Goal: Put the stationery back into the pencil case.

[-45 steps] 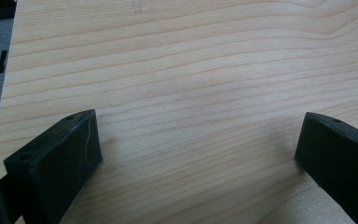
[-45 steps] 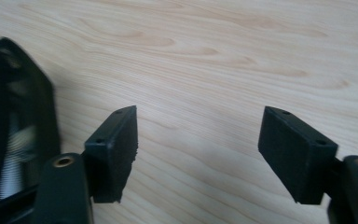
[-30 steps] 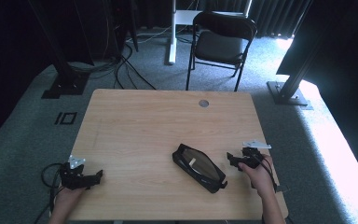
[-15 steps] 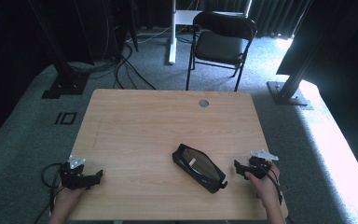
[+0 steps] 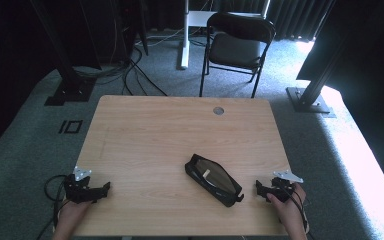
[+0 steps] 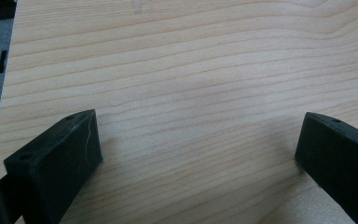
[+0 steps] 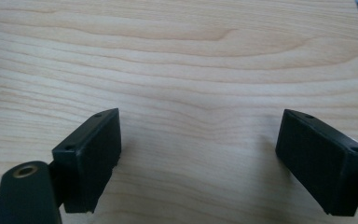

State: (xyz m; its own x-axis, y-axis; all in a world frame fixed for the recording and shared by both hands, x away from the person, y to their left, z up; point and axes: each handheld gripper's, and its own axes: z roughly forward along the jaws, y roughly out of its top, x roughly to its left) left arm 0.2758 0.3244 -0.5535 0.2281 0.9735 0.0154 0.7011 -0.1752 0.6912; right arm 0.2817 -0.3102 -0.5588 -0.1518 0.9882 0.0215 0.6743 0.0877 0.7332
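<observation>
The black case (image 5: 213, 179) lies slantwise on the table (image 5: 180, 130), just left of the right gripper (image 5: 260, 189), whose empty jaws have just opened wide. The left gripper (image 5: 105, 188), jaws apart, rests near the front-left edge, well apart from the case across bare wood.

A black pouch (image 5: 213, 180) with a brownish window is seen on the pale wood-grained table (image 5: 170, 135); both claws are black, the carpet (image 5: 25, 145) grey.

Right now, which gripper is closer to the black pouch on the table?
The right gripper: it sits just off the black pouch's near-right end, apart from it. The left gripper rests far off by the table's near-left corner.
</observation>
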